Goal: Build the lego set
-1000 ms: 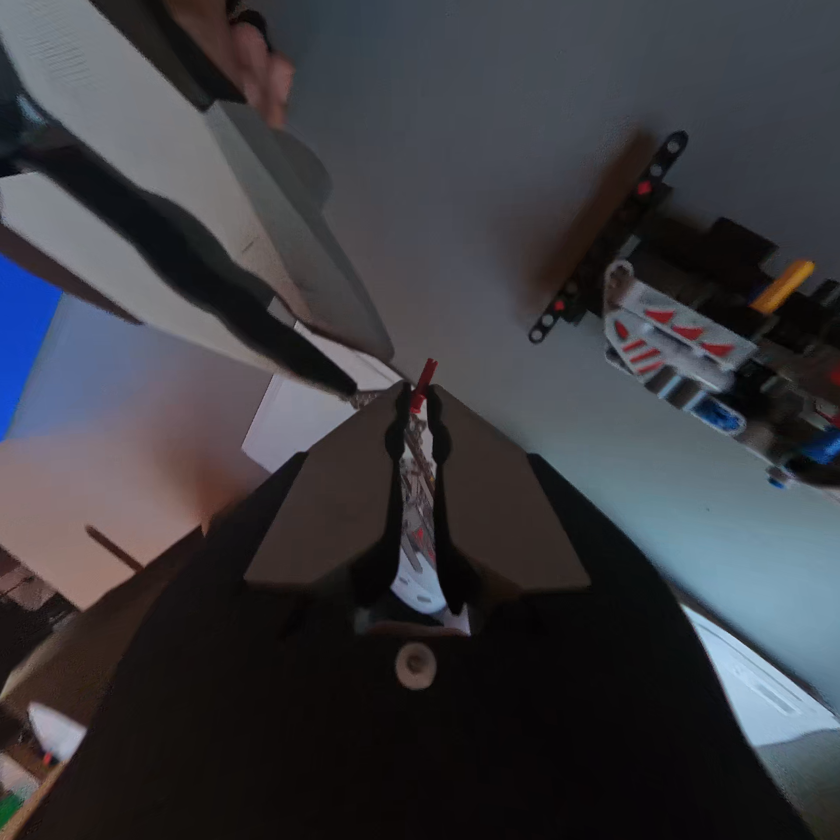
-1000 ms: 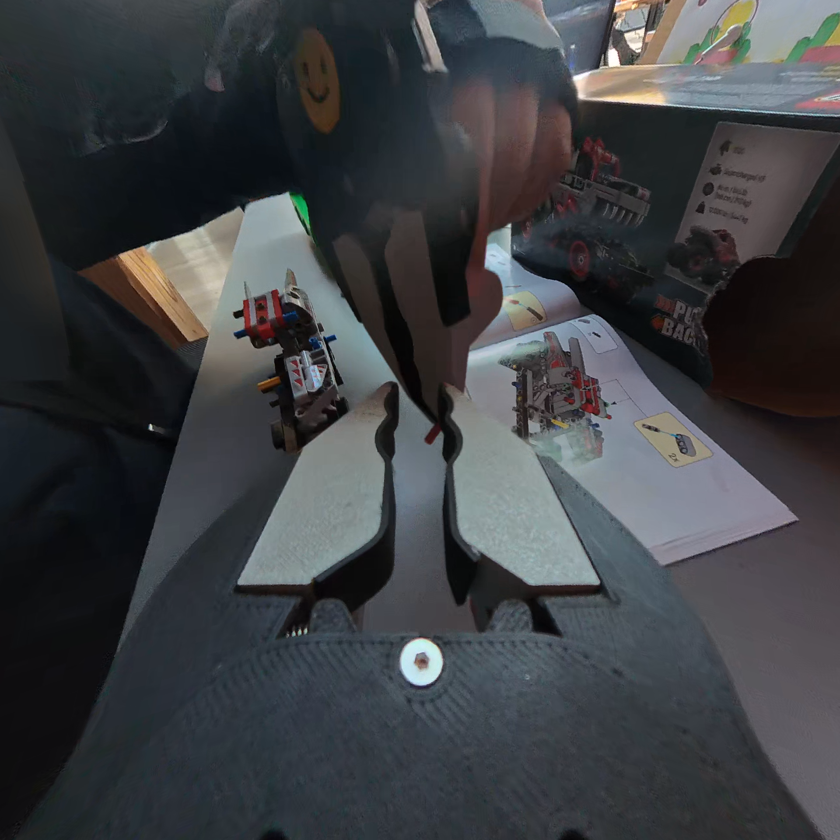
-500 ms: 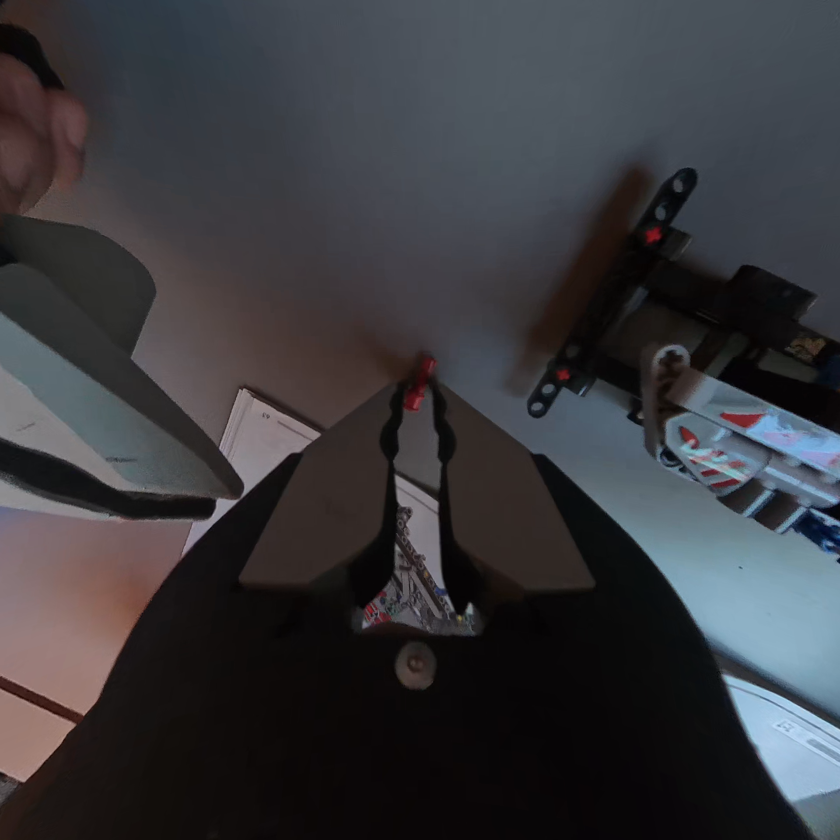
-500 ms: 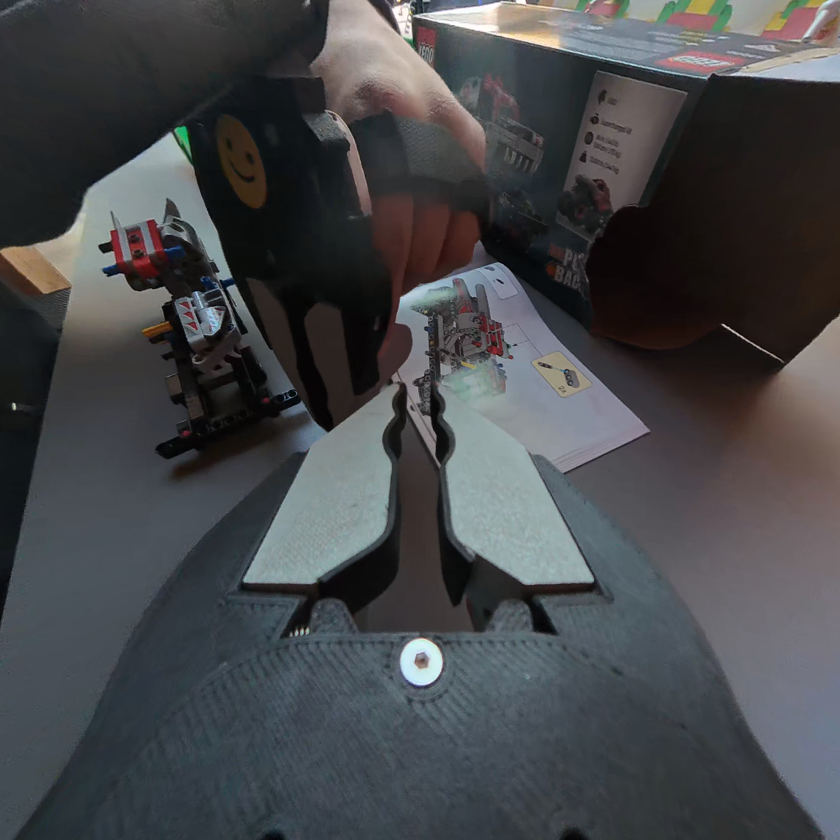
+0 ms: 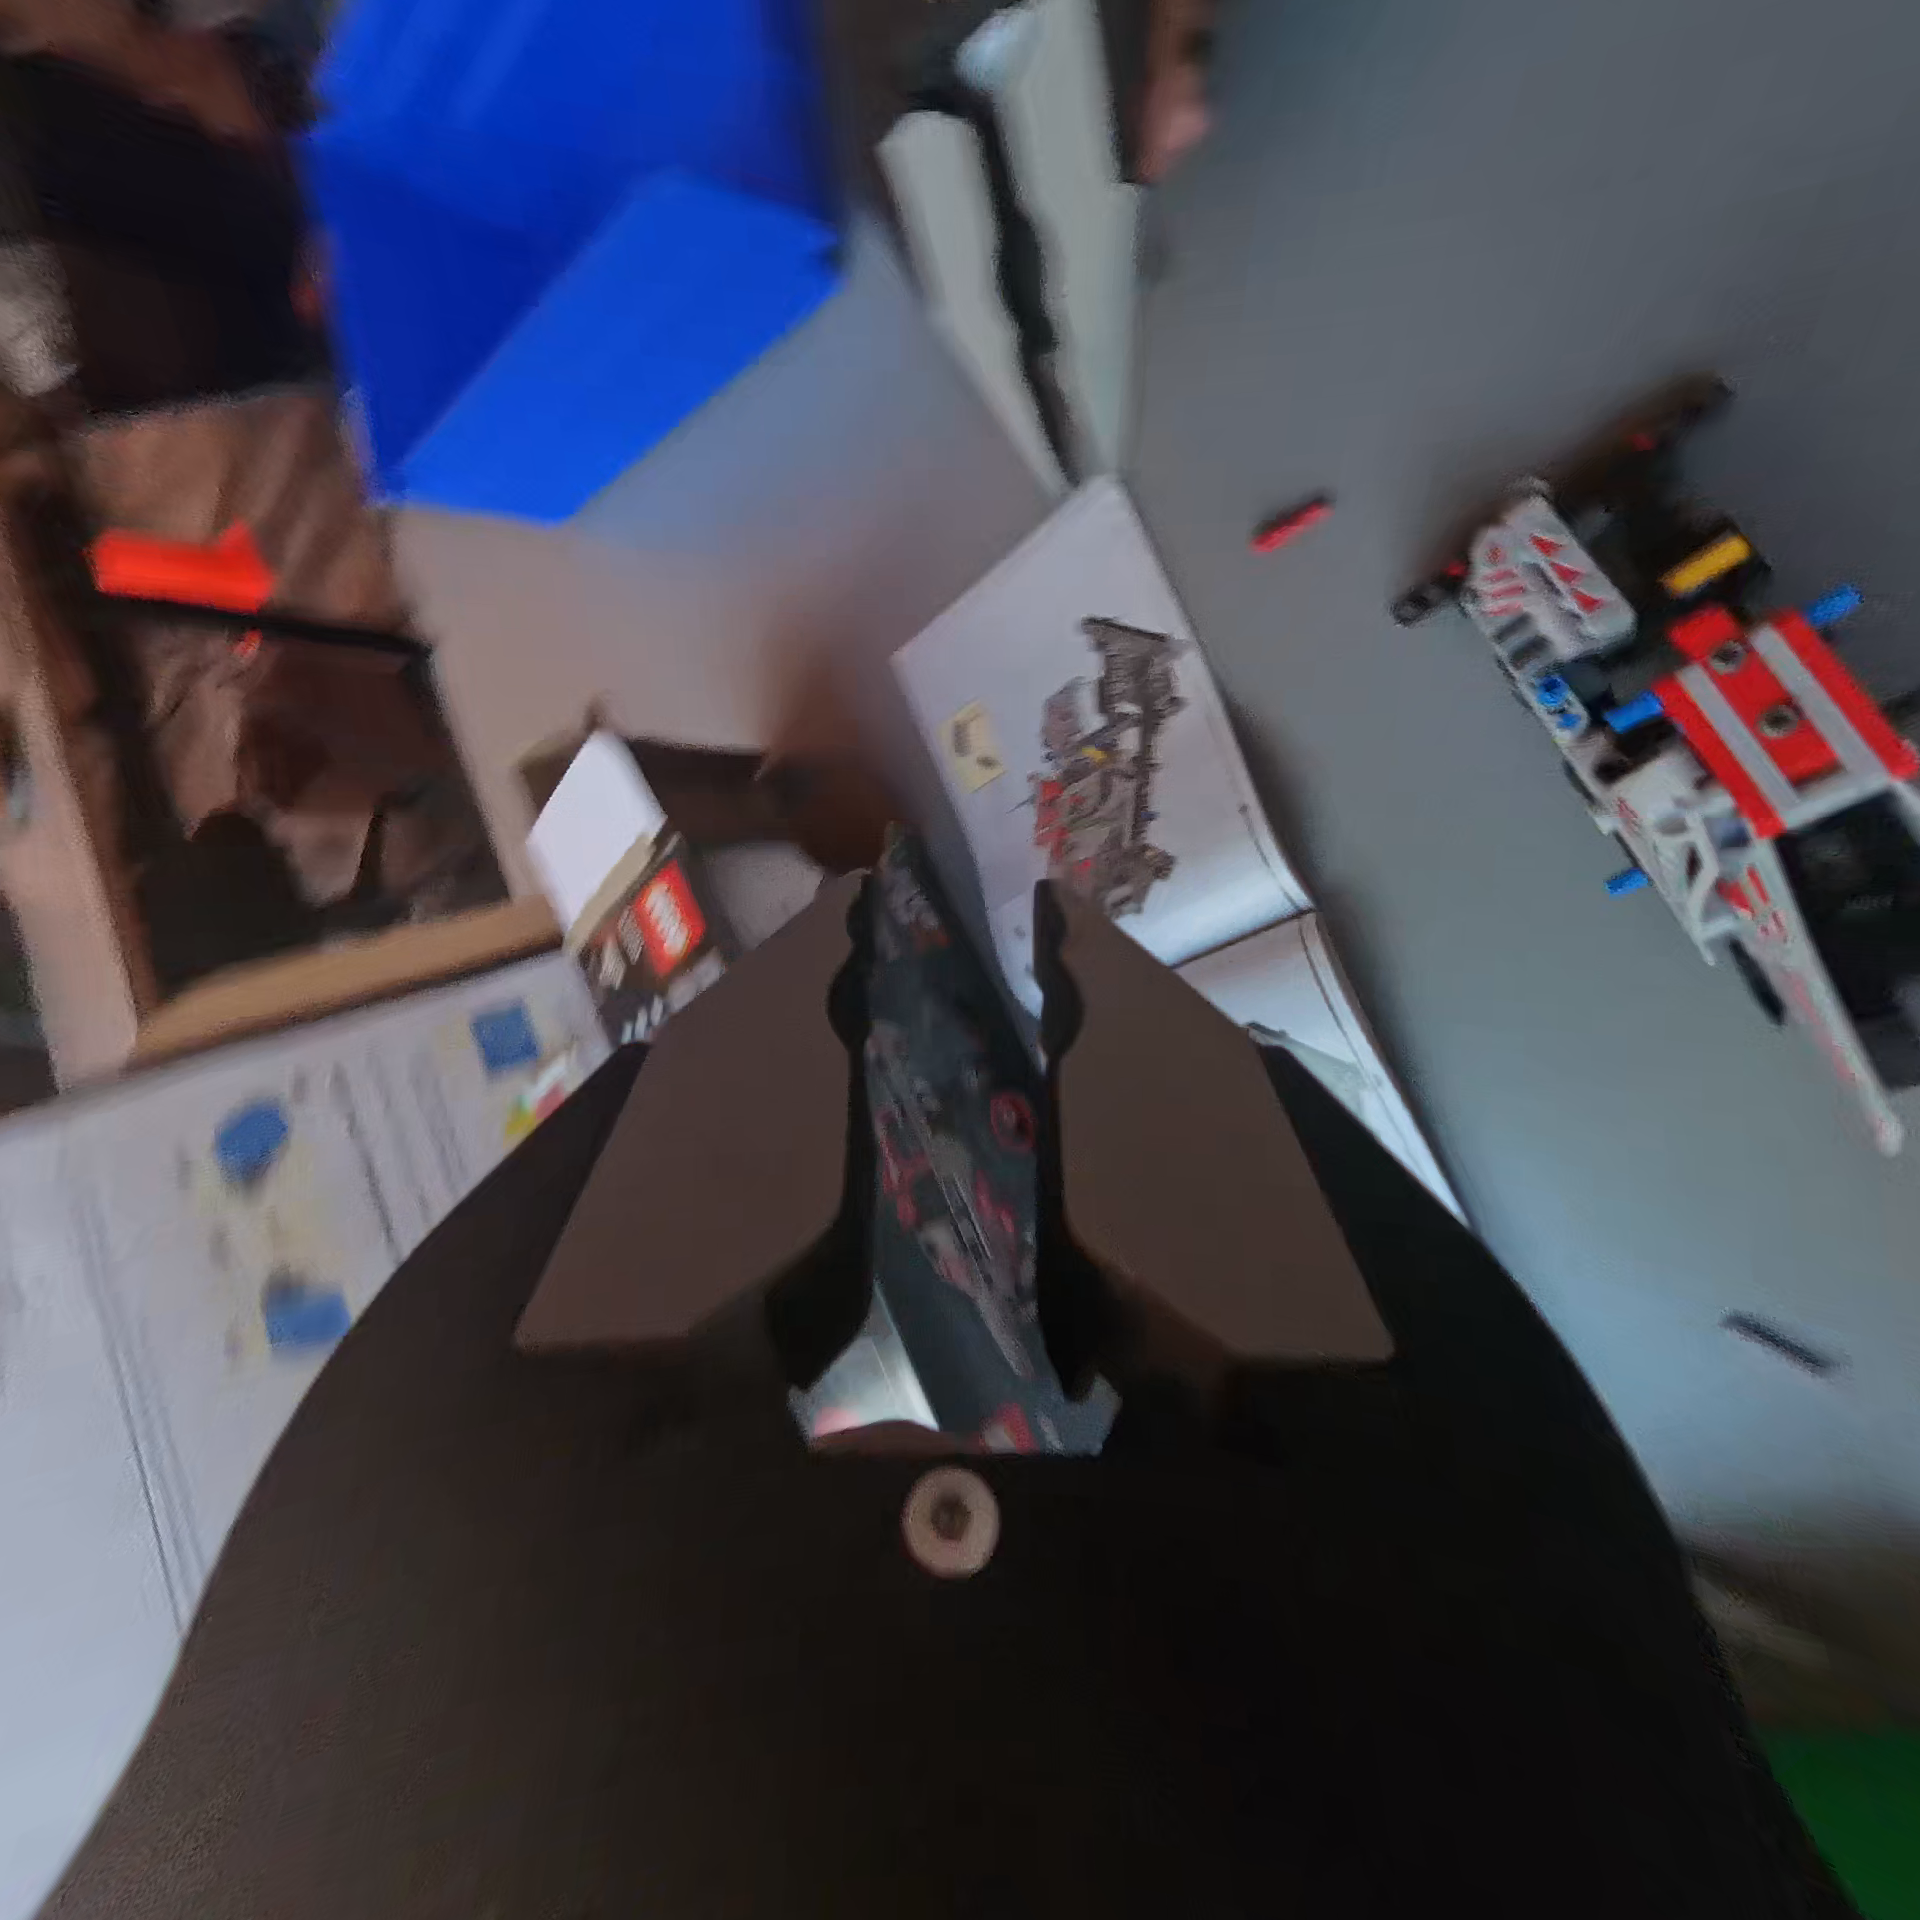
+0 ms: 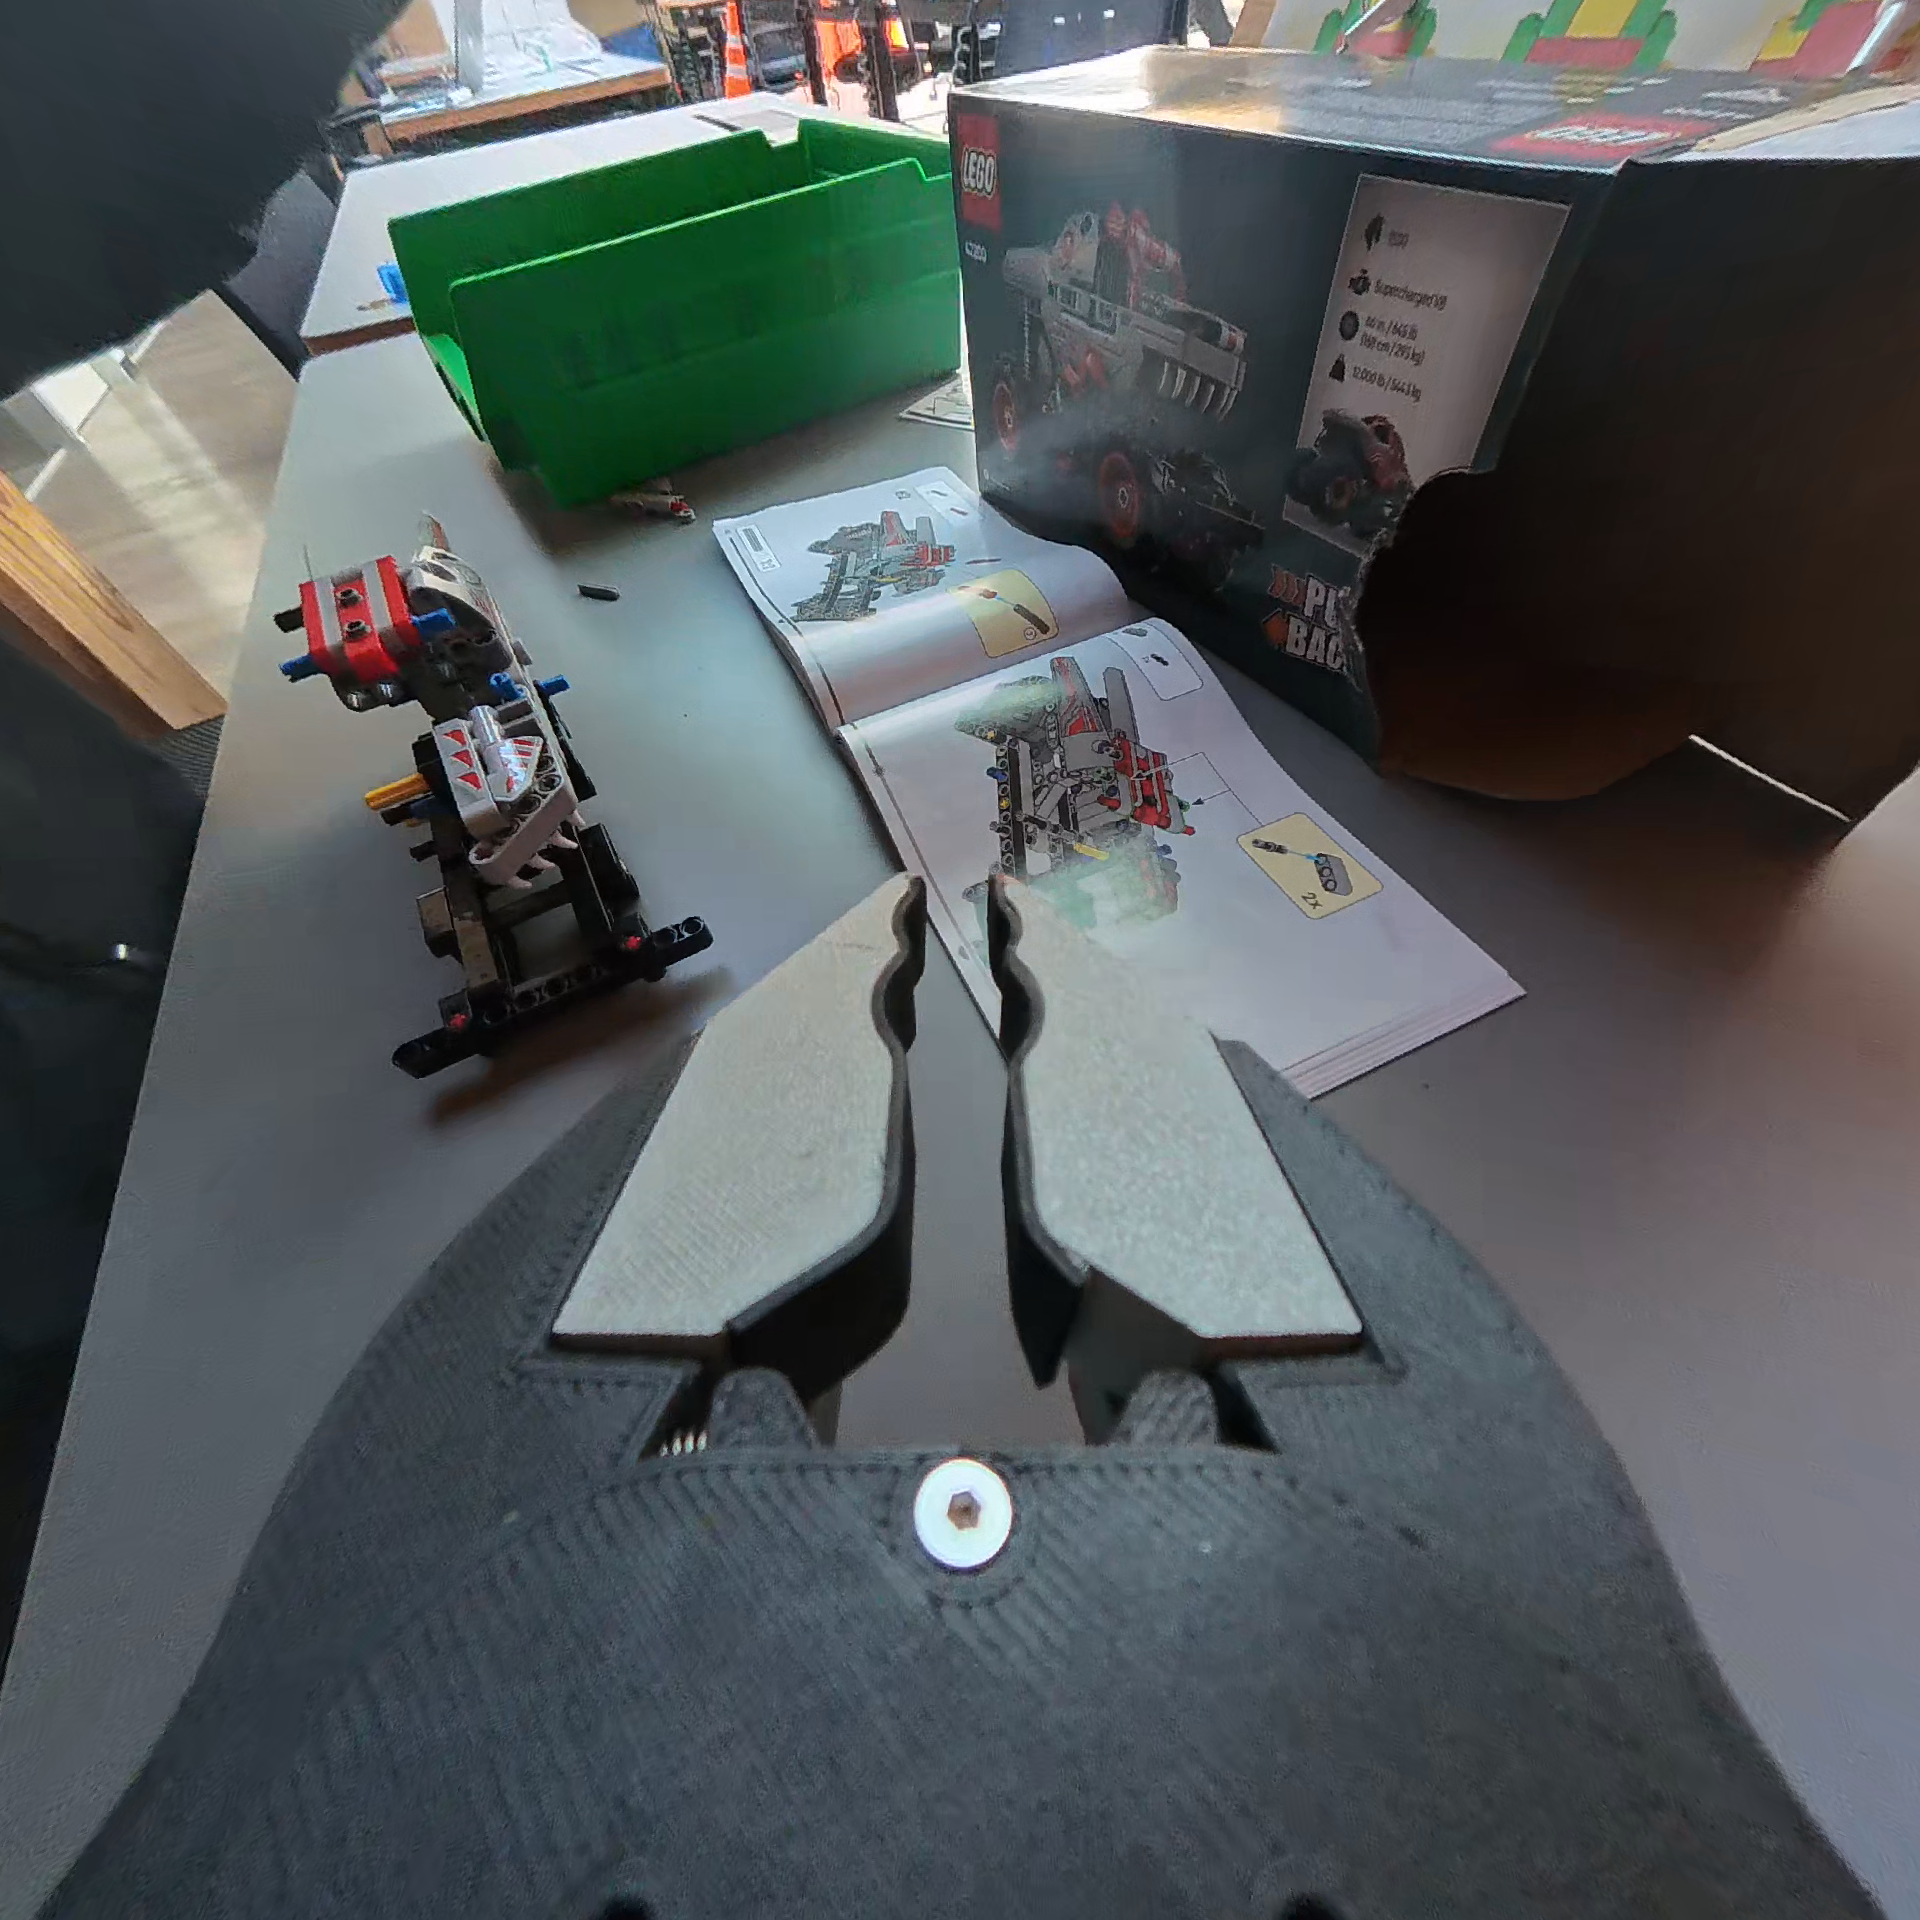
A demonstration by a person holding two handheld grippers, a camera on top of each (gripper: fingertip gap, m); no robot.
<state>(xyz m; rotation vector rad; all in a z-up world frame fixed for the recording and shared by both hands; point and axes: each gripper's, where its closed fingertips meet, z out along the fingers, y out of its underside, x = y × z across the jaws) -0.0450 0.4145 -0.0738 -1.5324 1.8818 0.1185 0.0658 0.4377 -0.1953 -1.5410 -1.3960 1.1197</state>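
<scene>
The partly built lego model (image 6: 488,790) is black, white and red and lies on the grey table (image 6: 312,1247), left of the open instruction booklet (image 6: 1091,790). In the left wrist view the model (image 5: 1704,727) is at the right, and a small red pin (image 5: 1291,528) lies loose on the table between it and the booklet (image 5: 1091,727). My left gripper (image 5: 945,914) is open and empty, high above the table; this view is blurred. My right gripper (image 6: 954,896) is empty with a narrow gap between its fingers, low over the table by the booklet's near corner.
The dark lego box (image 6: 1299,364) stands behind the booklet, with a green bin (image 6: 675,312) to its left. A small dark piece (image 6: 597,592) and a white and red piece (image 6: 655,506) lie near the bin. A blue box (image 5: 582,312) shows beyond the table.
My left gripper has opened and let go of the red pin, which now lies on the table, and has pulled up and away. The left hand has left the right wrist view.
</scene>
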